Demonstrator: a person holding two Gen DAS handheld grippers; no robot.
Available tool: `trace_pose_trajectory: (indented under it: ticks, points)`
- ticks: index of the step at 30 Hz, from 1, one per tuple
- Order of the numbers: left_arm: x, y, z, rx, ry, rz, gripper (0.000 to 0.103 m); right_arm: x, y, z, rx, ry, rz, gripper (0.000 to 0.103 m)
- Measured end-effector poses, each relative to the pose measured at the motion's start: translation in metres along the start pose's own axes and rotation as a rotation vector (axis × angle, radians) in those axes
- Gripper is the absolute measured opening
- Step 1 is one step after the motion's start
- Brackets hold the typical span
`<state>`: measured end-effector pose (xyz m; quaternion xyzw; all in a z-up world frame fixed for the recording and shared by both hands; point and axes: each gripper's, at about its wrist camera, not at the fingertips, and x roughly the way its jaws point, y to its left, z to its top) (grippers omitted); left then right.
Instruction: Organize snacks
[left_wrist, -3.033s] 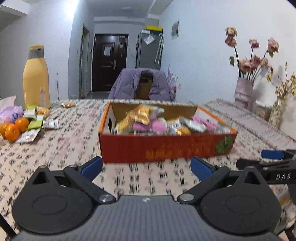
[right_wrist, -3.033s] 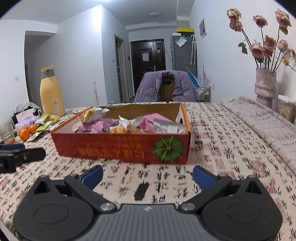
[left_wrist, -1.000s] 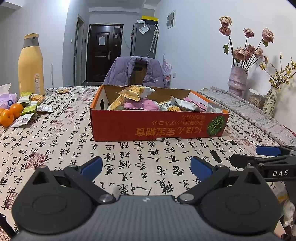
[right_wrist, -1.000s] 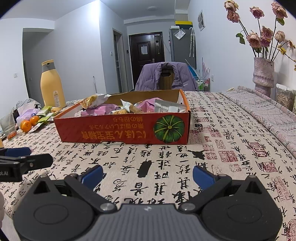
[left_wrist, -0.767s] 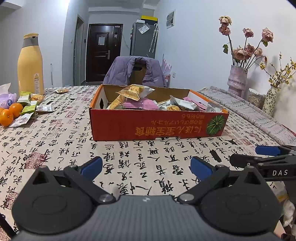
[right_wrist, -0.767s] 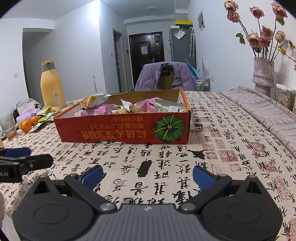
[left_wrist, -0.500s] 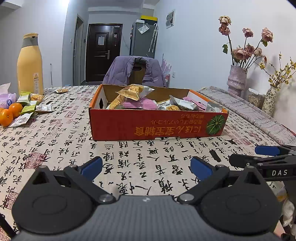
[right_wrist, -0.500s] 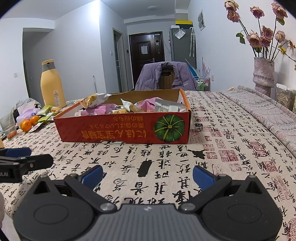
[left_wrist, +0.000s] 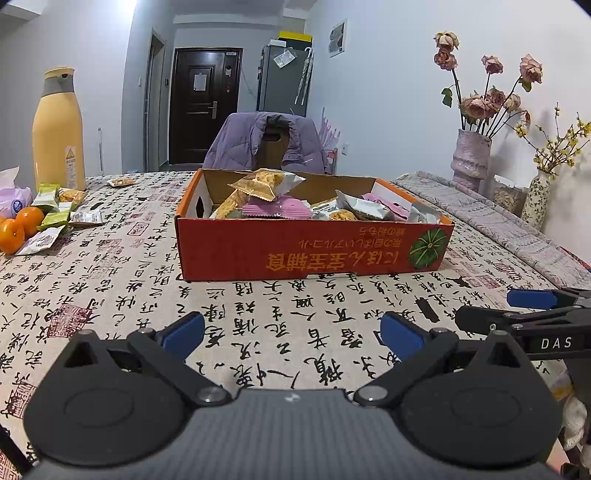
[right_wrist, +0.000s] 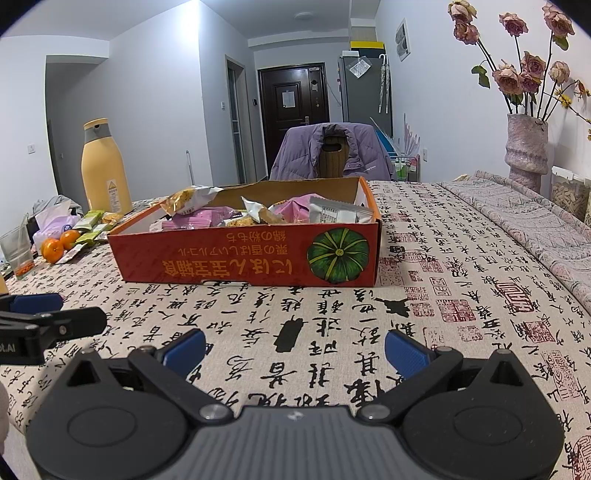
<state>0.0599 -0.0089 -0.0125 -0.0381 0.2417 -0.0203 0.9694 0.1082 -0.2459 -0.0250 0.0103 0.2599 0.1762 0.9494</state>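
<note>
A red cardboard box (left_wrist: 314, 254) with a pumpkin print stands on the table ahead, holding several snack packets (left_wrist: 267, 186). It also shows in the right wrist view (right_wrist: 243, 264). My left gripper (left_wrist: 291, 332) is open and empty, low over the tablecloth in front of the box. My right gripper (right_wrist: 295, 349) is open and empty, beside it to the right. Several loose snack packets (left_wrist: 55, 214) lie at the far left of the table.
A tall yellow bottle (left_wrist: 57, 129) and oranges (left_wrist: 18, 229) are at the left. A vase with dried roses (left_wrist: 471, 158) stands at the right. A chair with a purple jacket (left_wrist: 266, 142) is behind the table. A plastic cup (right_wrist: 16, 251) stands at the left edge.
Both grippers have drawn back and lowered from the box over three seconds. In the last second nothing has visibly moved.
</note>
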Motion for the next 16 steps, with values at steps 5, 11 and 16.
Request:
trace_pose_trajectory:
  ticks: [5, 11, 16]
  points:
    - [0.0, 0.0007, 0.0004, 0.0, 0.0, -0.002, 0.103, -0.0002, 0.0002, -0.0001, 0.0, 0.0, 0.0, 0.103]
    - [-0.0003, 0.001, 0.0004, -0.002, -0.002, 0.002, 0.103, -0.0001, 0.0002, -0.0001, 0.0, 0.001, 0.0, 0.103]
    - [0.0009, 0.0039, -0.0001, -0.011, 0.005, 0.005, 0.103, -0.0003, 0.0005, -0.0004, 0.0, 0.001, 0.0, 0.103]
